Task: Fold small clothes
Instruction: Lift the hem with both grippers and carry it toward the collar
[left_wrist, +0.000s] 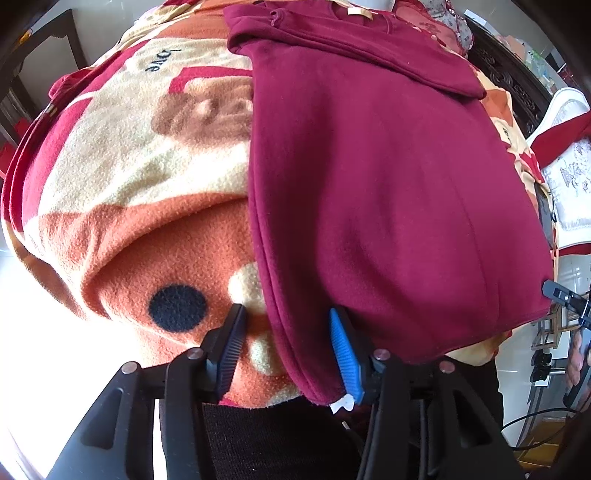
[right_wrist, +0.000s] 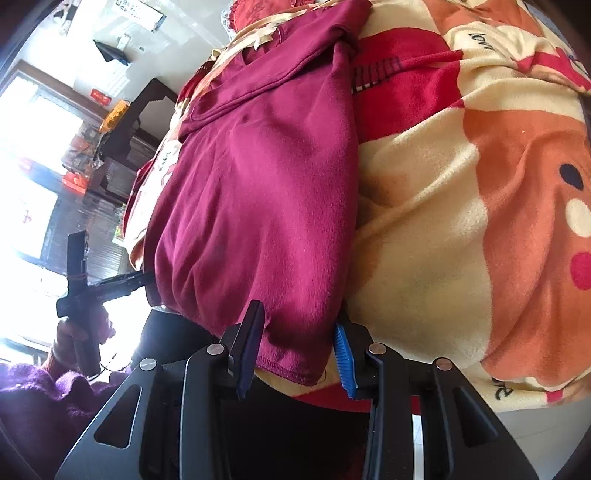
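A maroon long-sleeved top (left_wrist: 388, 192) lies flat on a fleece blanket, sleeves folded across its upper part, collar label at the far end. It also shows in the right wrist view (right_wrist: 258, 192). My left gripper (left_wrist: 288, 354) is open, its jaws straddling the top's near left hem corner. My right gripper (right_wrist: 295, 350) is open, its jaws straddling the near right hem corner. The left gripper also shows at the left of the right wrist view (right_wrist: 122, 282), at the hem.
The orange, cream and red bear-print blanket (left_wrist: 129, 192) covers the surface, also in the right wrist view (right_wrist: 480, 221). A white embroidered cushion (left_wrist: 569, 170) lies at the right. Dark furniture (right_wrist: 125, 122) and a bright window stand at the left.
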